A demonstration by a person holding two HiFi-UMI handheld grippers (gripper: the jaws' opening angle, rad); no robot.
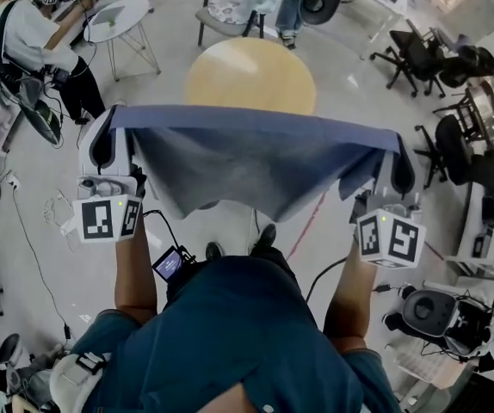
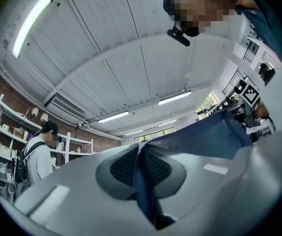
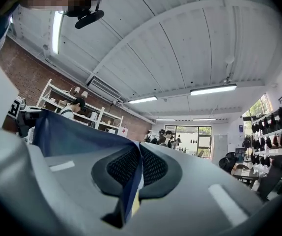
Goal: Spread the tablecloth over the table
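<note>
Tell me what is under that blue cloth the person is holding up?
Below the hanging tablecloth you see floor and a shoe. The round wooden table stands beyond it; the cloth covers its near edge and whatever supports it.

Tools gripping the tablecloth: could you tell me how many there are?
2: the left tool clamps the tablecloth at its left corner, the right tool at its right corner; none hidden.

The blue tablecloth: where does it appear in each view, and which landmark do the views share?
Head view: tablecloth stretched across the centre.
Left gripper view: tablecloth clamped at bottom centre, running up right.
Right gripper view: tablecloth clamped at bottom centre, running up left.
Shared landmark: person in white shirt by shelves.
</note>
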